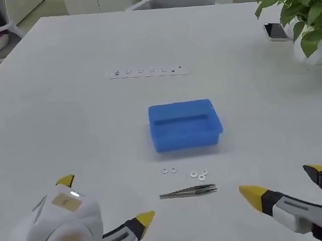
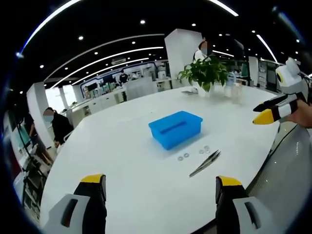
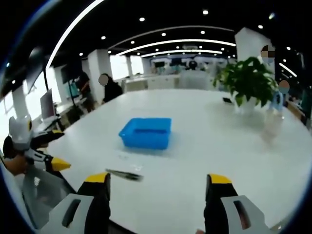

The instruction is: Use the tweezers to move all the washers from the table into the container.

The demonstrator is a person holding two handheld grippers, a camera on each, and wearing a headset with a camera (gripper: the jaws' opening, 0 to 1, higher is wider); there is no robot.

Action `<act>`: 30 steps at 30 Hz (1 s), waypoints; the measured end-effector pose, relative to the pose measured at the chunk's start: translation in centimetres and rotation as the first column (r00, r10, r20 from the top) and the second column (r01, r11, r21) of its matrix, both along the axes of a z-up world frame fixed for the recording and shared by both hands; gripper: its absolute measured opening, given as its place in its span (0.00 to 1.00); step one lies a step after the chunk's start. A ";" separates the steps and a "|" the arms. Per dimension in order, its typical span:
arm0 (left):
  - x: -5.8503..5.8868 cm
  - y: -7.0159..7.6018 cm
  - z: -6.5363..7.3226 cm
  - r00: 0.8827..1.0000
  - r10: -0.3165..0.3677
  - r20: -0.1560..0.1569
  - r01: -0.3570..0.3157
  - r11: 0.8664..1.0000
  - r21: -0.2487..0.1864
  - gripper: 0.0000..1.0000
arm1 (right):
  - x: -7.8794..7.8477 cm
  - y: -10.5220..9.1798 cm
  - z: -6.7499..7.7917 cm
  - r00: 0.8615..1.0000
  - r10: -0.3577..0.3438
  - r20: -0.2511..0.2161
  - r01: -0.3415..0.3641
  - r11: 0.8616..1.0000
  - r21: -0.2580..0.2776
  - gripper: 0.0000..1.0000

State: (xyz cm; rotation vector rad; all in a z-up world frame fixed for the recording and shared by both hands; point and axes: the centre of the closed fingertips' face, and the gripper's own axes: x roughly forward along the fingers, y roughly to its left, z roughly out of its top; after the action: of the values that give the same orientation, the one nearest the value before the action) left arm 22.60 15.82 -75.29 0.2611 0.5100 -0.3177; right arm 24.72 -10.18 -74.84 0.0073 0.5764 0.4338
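A blue plastic container (image 1: 184, 125) stands in the middle of the white table (image 1: 80, 123). Just in front of it lie several small washers (image 1: 199, 175), and in front of those the metal tweezers (image 1: 188, 192) lie flat. My left gripper (image 1: 105, 200) is open at the lower left, short of the tweezers. My right gripper (image 1: 285, 180) is open at the lower right, about level with the tweezers. The left gripper view has the container (image 2: 175, 128), washers (image 2: 194, 154) and tweezers (image 2: 205, 163) ahead of the open jaws. The right gripper view has the container (image 3: 145, 132) and tweezers (image 3: 124, 174).
A flat socket strip (image 1: 148, 71) is set into the table beyond the container. A potted plant (image 1: 305, 2) and a phone (image 1: 276, 31) are at the far right. Chairs stand at the table's far edge. People are in the room behind (image 2: 58, 126).
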 end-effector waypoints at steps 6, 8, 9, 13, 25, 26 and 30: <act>1.2 -0.8 0.5 0.998 -0.050 -0.023 0.050 0.999 -0.013 0.87 | 0.3 0.2 -0.1 1.000 0.010 -0.008 -0.010 1.000 -0.018 0.78; 1.6 -1.1 0.3 0.997 -0.069 -0.040 0.068 0.998 -0.018 0.84 | 0.3 0.3 -0.2 1.000 0.020 -0.010 -0.021 0.999 -0.033 0.78; 1.8 -1.5 0.0 0.994 -0.092 -0.059 0.090 0.995 -0.030 0.82 | 0.3 0.3 -0.3 1.000 0.023 -0.012 -0.024 0.999 -0.039 0.78; 2.1 -2.6 -1.1 0.980 -0.162 -0.116 0.156 0.986 -0.057 0.73 | 0.4 0.4 -0.4 0.999 0.031 -0.022 -0.032 0.999 -0.044 0.77; 2.9 -5.6 -6.0 0.875 -0.376 -0.304 0.375 0.925 -0.063 0.32 | 0.4 1.3 -0.7 0.996 0.067 -0.060 -0.070 0.996 -0.047 0.75; 2.9 -5.7 -6.4 0.863 -0.387 -0.324 0.389 0.919 -0.061 0.31 | 0.4 1.4 -0.7 0.996 0.069 -0.062 -0.072 0.996 -0.047 0.75; 3.4 -6.4 -7.4 0.834 -0.425 -0.353 0.427 0.901 -0.075 0.24 | 0.4 1.8 -0.8 0.995 0.081 -0.065 -0.086 0.994 -0.064 0.75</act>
State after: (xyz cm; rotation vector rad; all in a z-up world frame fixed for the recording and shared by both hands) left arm 25.97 9.37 -82.66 0.3252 0.8191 -0.8133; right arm 25.11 -8.34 -75.61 -0.0674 0.6538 0.4968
